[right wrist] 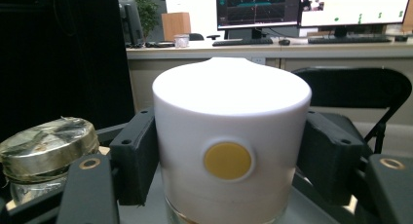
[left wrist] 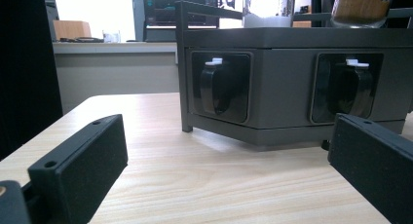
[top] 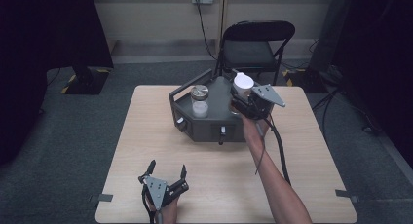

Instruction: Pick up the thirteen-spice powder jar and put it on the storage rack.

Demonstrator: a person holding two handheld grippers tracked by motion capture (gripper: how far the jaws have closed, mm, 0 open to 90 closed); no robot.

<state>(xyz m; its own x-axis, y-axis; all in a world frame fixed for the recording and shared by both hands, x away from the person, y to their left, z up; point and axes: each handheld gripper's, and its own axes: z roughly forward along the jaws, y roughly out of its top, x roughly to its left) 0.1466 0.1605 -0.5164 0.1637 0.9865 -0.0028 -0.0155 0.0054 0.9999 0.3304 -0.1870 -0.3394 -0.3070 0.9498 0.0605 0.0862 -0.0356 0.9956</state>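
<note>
Two grippers work this table. Nearest, at the near edge left of centre, the left gripper (top: 168, 167) rests low over the pale wooden table (top: 302, 185), its jaws spread wide with nothing between them; in the left gripper view they frame bare wood and the near wall of the dark grey rack (left wrist: 292, 97), where two black latches with white tabs sit in recesses.

Farther in, the person's right forearm reaches from the near right up to the rack (top: 214, 124), which stands in the far middle of the table. At its right end the right gripper (top: 239, 98) grips a white-capped jar (top: 242, 85) — the pads press on both sides of the cap. In the right gripper view the white cap (right wrist: 231, 136) carries a round yellow dot on its near face, with a sliver of clear glass just below it. Whether the jar rests on the rack or hangs just above it, I cannot tell.

Left of it on the rack stands a second jar with a gold lid (top: 199, 101), apart from the held one — upright.

Beyond the table, a black folding chair (top: 255, 46) faces the far wall.
</note>
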